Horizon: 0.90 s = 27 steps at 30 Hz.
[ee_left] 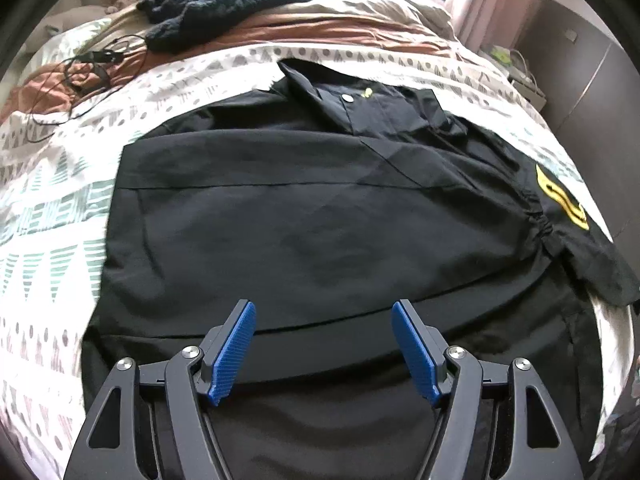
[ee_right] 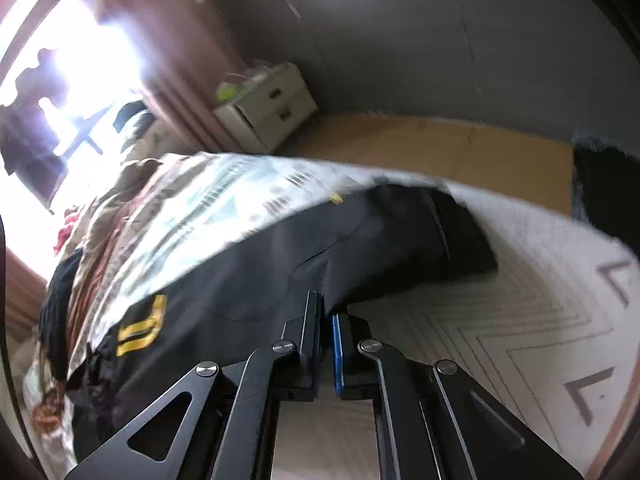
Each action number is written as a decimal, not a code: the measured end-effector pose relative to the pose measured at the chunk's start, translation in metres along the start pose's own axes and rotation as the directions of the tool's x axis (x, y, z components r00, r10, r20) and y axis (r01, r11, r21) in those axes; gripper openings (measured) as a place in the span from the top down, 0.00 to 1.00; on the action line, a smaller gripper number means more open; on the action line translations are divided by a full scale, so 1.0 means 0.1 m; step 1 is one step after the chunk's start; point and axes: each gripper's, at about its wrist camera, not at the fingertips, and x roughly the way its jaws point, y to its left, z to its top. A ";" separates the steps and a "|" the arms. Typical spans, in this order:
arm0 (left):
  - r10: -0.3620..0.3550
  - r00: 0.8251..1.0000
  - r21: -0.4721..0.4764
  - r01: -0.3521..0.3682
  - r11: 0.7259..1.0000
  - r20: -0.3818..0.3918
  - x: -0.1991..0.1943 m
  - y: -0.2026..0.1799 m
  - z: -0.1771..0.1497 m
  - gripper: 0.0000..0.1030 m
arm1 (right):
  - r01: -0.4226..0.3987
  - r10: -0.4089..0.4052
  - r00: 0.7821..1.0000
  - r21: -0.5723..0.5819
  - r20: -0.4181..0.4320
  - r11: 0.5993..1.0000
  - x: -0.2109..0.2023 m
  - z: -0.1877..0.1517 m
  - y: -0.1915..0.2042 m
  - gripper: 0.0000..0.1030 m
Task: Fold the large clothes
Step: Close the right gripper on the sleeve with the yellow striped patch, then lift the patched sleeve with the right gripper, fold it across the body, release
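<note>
two views covered the bed point(ee_left: 60, 184), and neither showed the whole black shirt point(ee_left: 320, 208). in the left wrist view its lower hem ran out of sight under the left claw point(ee_left: 323, 354), whose blue pads point(ee_left: 234, 354) stood spread above the cloth with nothing between them. whether they touched the fabric could not be told. the shirt lay flat on the patterned duvet, collar away from the camera, one sleeve with a yellow stripe patch point(ee_left: 560, 200) reaching the bed's right edge, where the cloth bunched.

the right wrist view was blurred and tilted. there the right claw point(ee_right: 327, 316) had its pads pressed together, and black fabric of the shirt point(ee_right: 280, 272) came right up to its tips; it seemed pinched there, though the dark finger hid the contact. only this view showed the white nightstand point(ee_right: 268, 108), the brown floor point(ee_right: 460, 152) beside the bed, the bright window point(ee_right: 80, 60), and a bare stretch of zigzag-patterned duvet on the claw's right. the yellow patch point(ee_right: 140, 328) appeared here too.

only the left view showed a dark knitted garment point(ee_left: 228, 4) and a tangle of black cable point(ee_left: 80, 72) far up the bed, well apart from the shirt. open duvet lay to the shirt's left and beyond the collar.
</note>
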 end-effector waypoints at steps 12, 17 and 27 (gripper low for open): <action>0.000 0.995 -0.069 0.006 0.998 0.098 -0.66 0.52 -0.04 0.30 | -0.131 0.152 0.984 -0.199 0.094 0.971 -0.94 0.28 1.32 0.95; 0.002 0.991 -0.121 0.014 0.993 0.133 -0.91 0.88 -0.11 0.30 | -0.172 0.210 0.971 -0.278 0.112 0.945 -1.24 0.29 1.97 0.95; 0.017 0.982 -0.206 0.022 0.978 0.187 -1.33 1.53 -0.33 0.30 | -0.254 0.320 0.942 -0.408 0.101 0.877 -1.69 0.06 3.15 0.95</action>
